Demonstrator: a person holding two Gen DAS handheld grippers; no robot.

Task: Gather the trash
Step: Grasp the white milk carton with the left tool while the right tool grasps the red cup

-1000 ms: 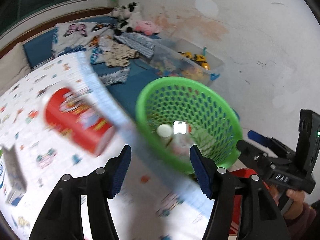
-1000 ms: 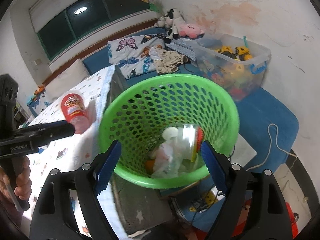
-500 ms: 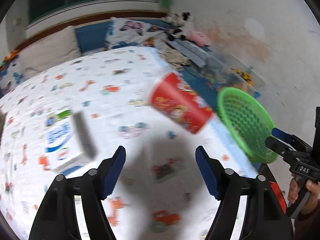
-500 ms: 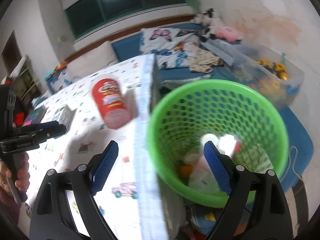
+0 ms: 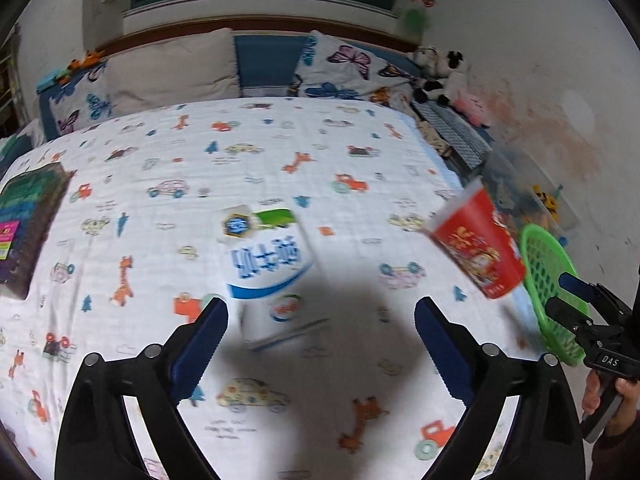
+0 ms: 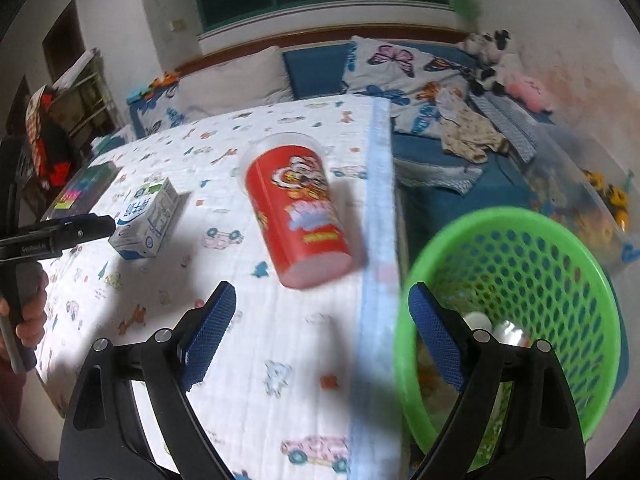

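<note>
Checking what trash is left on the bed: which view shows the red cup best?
The right wrist view: the red cup appears whole and fairly sharp, printed side up on the bedsheet beside the green basket. The left wrist view shows it blurred near the frame's right side.

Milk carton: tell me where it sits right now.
The milk carton lies on the printed bedspread, mid-frame in the left wrist view, just ahead of the open left gripper, left of the red cup.
</note>
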